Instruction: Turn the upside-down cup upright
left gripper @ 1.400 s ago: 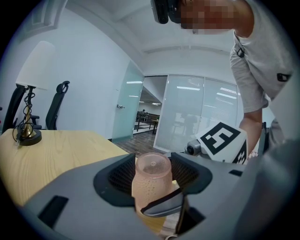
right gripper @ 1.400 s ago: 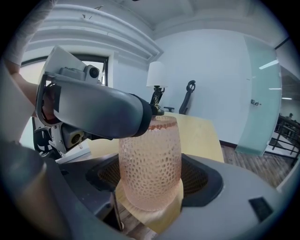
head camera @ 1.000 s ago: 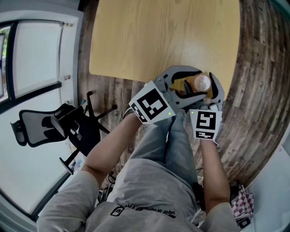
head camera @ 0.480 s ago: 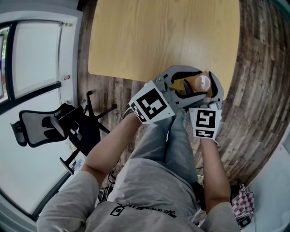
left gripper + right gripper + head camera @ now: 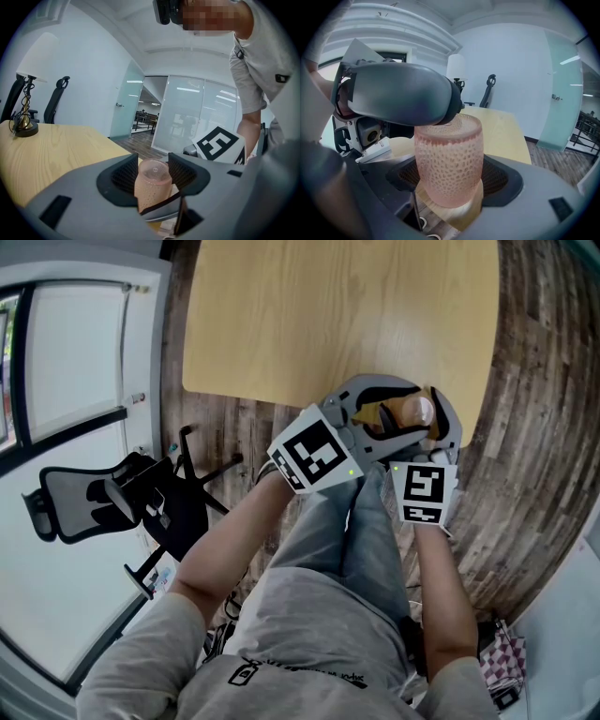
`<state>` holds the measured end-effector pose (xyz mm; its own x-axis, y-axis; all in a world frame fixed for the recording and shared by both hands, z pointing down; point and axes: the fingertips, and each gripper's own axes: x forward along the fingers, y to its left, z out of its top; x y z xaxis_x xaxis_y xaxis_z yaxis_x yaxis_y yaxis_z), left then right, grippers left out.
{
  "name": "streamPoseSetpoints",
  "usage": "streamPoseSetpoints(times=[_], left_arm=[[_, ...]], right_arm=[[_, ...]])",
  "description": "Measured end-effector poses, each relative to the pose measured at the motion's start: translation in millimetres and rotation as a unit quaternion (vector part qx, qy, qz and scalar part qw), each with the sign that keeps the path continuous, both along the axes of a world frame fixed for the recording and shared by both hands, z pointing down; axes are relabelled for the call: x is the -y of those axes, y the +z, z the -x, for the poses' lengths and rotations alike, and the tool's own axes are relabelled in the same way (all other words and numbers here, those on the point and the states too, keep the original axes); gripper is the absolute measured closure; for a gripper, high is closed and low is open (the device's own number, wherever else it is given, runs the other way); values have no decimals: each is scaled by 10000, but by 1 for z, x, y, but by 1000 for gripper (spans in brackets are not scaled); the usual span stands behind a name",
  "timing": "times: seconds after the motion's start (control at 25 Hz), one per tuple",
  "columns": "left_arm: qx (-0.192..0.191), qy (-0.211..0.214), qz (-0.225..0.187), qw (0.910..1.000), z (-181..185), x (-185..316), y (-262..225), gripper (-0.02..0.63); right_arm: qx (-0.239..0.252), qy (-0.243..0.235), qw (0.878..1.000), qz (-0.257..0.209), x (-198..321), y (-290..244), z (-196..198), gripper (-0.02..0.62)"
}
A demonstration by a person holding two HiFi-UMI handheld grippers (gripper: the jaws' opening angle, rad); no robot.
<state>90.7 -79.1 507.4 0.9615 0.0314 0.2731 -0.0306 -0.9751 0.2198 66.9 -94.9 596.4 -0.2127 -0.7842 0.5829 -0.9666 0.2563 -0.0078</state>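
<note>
A pink, dimpled cup (image 5: 413,411) stands upside-down at the near edge of the wooden table (image 5: 328,315), closed base on top. My left gripper (image 5: 398,414) reaches in from the left; its jaws are closing and its pads meet the sides of the cup (image 5: 152,185) near the top. My right gripper (image 5: 422,430) comes from the near side and is shut on the lower part of the cup (image 5: 449,159). The left gripper's grey jaw (image 5: 403,93) hangs over the cup's base in the right gripper view.
A table lamp (image 5: 26,93) stands at the far end of the table. A black office chair (image 5: 103,502) is on the plank floor to the person's left. Glass walls and a door close off the room behind.
The cup's top has tipped slightly to the right in the head view. Both hands have stayed where they were.
</note>
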Motion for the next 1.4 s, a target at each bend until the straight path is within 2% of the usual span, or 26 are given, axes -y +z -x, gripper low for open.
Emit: streamPoseSetpoints(times=[0.92, 1.4], left_arm=[[40, -5, 105, 9999, 0, 2, 9, 403], [-19, -252, 189, 9995, 9, 4, 10, 402]], right_arm=[[37, -15, 10000, 15, 4, 5, 2, 235], [107, -42, 9999, -59, 3, 4, 1, 235]])
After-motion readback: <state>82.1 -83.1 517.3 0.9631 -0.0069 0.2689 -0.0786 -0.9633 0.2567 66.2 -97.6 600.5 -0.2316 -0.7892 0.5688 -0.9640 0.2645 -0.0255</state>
